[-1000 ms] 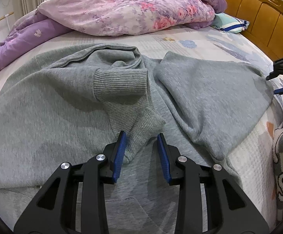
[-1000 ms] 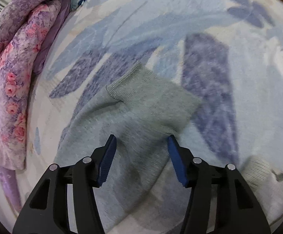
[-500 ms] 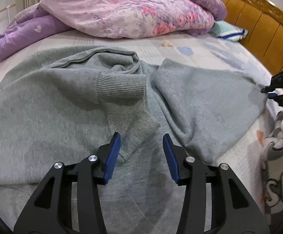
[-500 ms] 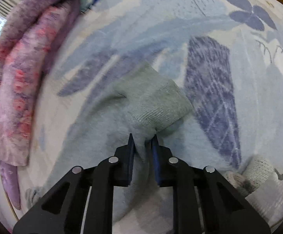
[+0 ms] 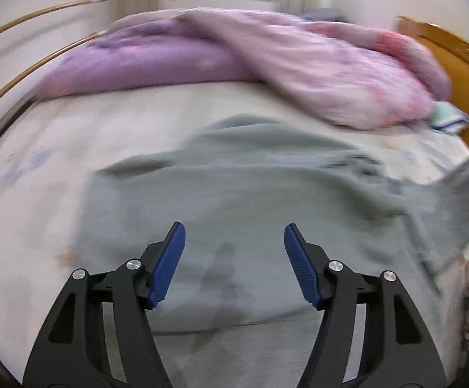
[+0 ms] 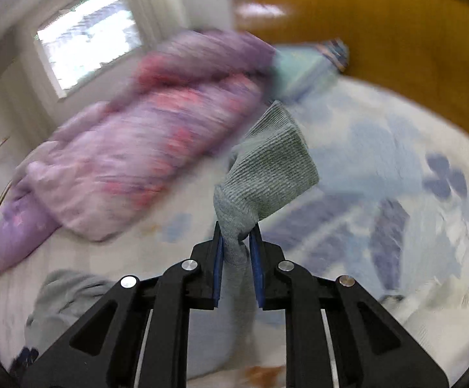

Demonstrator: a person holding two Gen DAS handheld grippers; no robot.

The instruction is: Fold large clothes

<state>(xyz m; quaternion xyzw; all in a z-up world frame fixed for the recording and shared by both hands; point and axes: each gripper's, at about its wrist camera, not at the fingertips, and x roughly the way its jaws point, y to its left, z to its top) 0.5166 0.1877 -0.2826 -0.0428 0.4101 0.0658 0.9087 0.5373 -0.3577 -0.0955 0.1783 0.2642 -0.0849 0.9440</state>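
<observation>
A large grey sweater (image 5: 250,200) lies spread on the bed. My left gripper (image 5: 234,258) is open and empty, its blue pads wide apart just above the sweater's body. My right gripper (image 6: 237,258) is shut on the sweater's sleeve just below its ribbed cuff (image 6: 273,168) and holds it lifted above the bed. In the left wrist view the raised sleeve (image 5: 467,187) stretches up toward the right edge. Both views are blurred by motion.
A pink and purple floral quilt (image 5: 299,64) is heaped at the far side of the bed. A wooden headboard (image 5: 454,74) stands at the right, with a striped pillow (image 5: 447,118) beside it. The bedsheet (image 6: 396,177) has blue flower prints. A window (image 6: 86,35) is behind.
My right gripper has lifted the sleeve cuff off the bed and swung upward. My left gripper has opened wider and moved left, away from the folded left sleeve.
</observation>
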